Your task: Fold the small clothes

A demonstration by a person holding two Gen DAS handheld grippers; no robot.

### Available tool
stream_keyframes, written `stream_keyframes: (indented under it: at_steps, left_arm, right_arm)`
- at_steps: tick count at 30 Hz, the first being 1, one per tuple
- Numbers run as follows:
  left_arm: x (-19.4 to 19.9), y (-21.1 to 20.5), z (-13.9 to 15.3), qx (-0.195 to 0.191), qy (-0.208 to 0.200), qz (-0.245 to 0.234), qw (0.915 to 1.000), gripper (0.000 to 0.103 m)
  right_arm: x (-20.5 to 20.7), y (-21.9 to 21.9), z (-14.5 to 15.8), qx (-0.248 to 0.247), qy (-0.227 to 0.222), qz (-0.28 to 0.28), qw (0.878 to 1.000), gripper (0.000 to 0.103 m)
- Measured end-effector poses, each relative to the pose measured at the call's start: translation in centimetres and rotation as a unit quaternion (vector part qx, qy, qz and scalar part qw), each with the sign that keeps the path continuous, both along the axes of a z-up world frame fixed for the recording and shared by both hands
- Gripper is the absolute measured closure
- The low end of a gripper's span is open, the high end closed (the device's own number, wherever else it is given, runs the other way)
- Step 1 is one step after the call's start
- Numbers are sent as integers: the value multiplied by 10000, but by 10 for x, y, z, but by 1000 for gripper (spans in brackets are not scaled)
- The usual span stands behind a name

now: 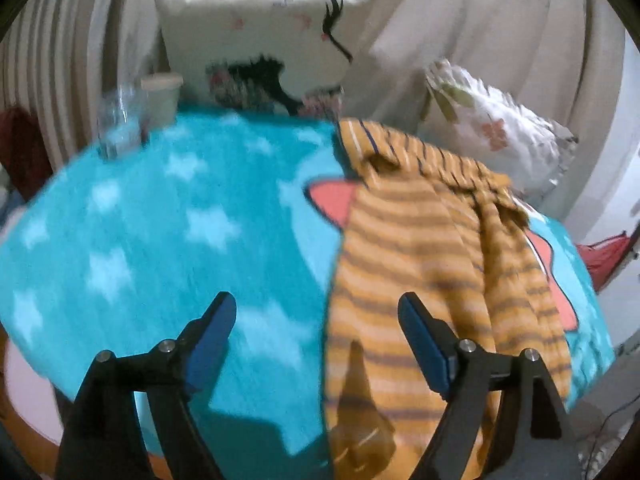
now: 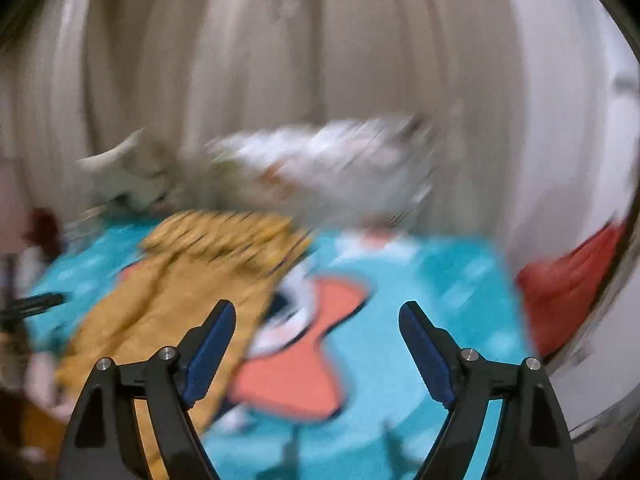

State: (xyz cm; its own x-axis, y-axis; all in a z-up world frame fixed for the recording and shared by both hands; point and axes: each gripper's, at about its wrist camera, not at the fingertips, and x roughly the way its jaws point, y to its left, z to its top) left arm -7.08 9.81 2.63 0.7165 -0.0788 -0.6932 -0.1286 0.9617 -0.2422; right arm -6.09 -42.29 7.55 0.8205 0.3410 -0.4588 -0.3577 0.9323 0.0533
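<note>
Orange-and-brown striped cloth, the small garment (image 1: 416, 248), lies on the teal star-print blanket (image 1: 160, 216) that covers the work surface, towards its right side in the left wrist view and partly over the blanket's coral cartoon shape (image 2: 304, 364). It looks folded lengthwise at least once into a long strip, with a bunched, rumpled end at the far edge near the floral pillow (image 1: 492, 128), so the fold seems begun but not neat or compact. Both tools are empty: the left gripper (image 1: 318, 344) has its jaws spread wide above the garment's near edge, and the right gripper (image 2: 318, 344) is spread just as wide over bare blanket beside the cloth. Smoothing the far end and a crosswise fold likely remain, though blur hides detail.
</note>
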Motion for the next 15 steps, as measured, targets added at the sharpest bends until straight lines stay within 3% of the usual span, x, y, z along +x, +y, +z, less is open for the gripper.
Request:
stream_keyframes:
  at_steps: [2, 4, 5, 6, 8, 10, 13, 15]
  left_arm:
    - [-3, -3, -20, -277, 228, -98, 9993, 21]
    - [-5, -7, -35, -440, 406, -123, 9981, 21]
    - [-10, -14, -33, -182, 206, -59, 9996, 21]
    - [-11, -21, -34, -45, 275, -133, 9995, 21]
    - [-11, -33, -35, -13, 315, -339, 9989, 21]
    - [-13, -48, -37, -28, 271, -544, 9981, 21]
    - [-16, -77, -41, 441, 162, -730, 9962, 20]
    - [-16, -89, -41, 567, 98, -803, 9951, 35]
  right_arm:
    - [-5, 13, -48, 620, 807, 700, 9923, 18]
    - [-2, 27, -93, 851, 1364, 985, 9821, 32]
    - [-2, 36, -112, 879, 1505, 1035, 9792, 34]
    - [-2, 42, -128, 978, 1625, 1079, 9759, 36]
    - [3, 49, -153, 1479, 1875, 1188, 9638, 36]
    - [-2, 57, -166, 1634, 1941, 1319, 9583, 36]
    - [-20, 83, -169, 1117, 1516, 1172, 9751, 35]
    - [-24, 93, -168, 947, 1352, 1157, 9795, 35]
